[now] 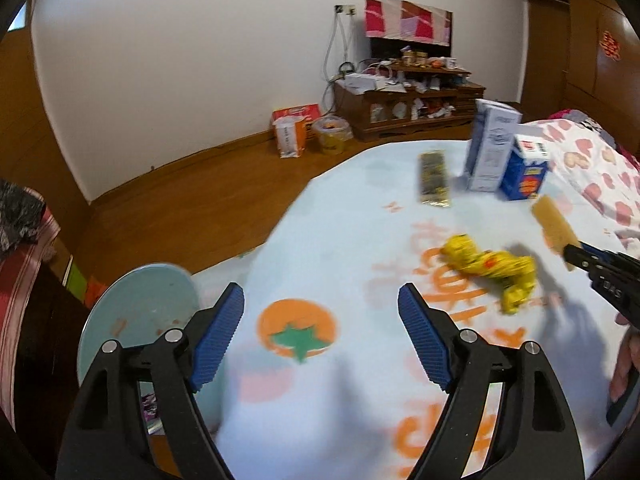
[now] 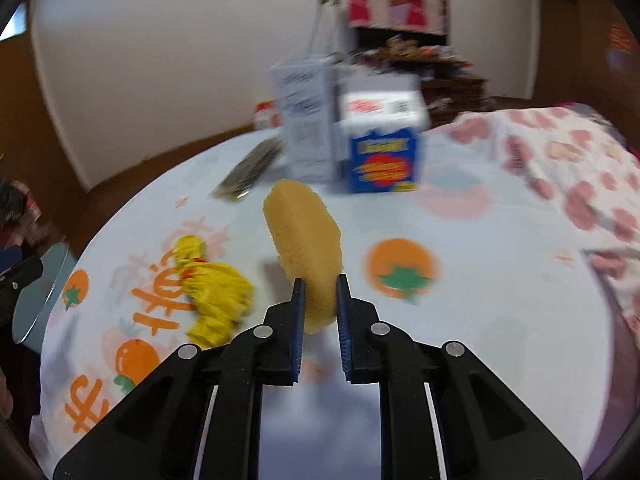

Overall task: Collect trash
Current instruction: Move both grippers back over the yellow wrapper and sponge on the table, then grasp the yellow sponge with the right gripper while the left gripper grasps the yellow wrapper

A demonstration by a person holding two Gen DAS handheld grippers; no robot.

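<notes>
**Sponge lifted off the bed as trash collection went on**

The right tool (image 2: 319, 288) had its blue-padded jaws pinched on the lower end of a tan oval foam sponge (image 2: 306, 248), which stood up between the pads, clear of the pale bedsheet printed with orange fruit (image 2: 500, 280). No earlier picture was on hand to show the grip forming. The left tool (image 1: 321, 312) hovered over the near edge of the bed with its jaws spread wide and nothing between them.

A round pale-blue bin (image 1: 140, 316) sat just off the bed's left edge, below the left tool; what lay inside was too blurred to make out, beyond a scrap of printed wrapping low in the gap between the tool's arms.

On the sheet, a crumpled yellow plastic wrapper (image 1: 492, 270) lay just left of the held sponge. Farther back lay a flat dark, gold-patterned packet (image 1: 434, 180), and beside it stood a tall white carton (image 1: 490, 148) touching a shorter blue-and-white carton (image 1: 526, 170). A pink heart-print quilt (image 1: 592, 168) bunched along the right side.

Open wooden floor (image 1: 192, 200) stretched from the bed's left edge to the white wall, where a cluttered low wooden cabinet (image 1: 404, 104) stood.
</notes>
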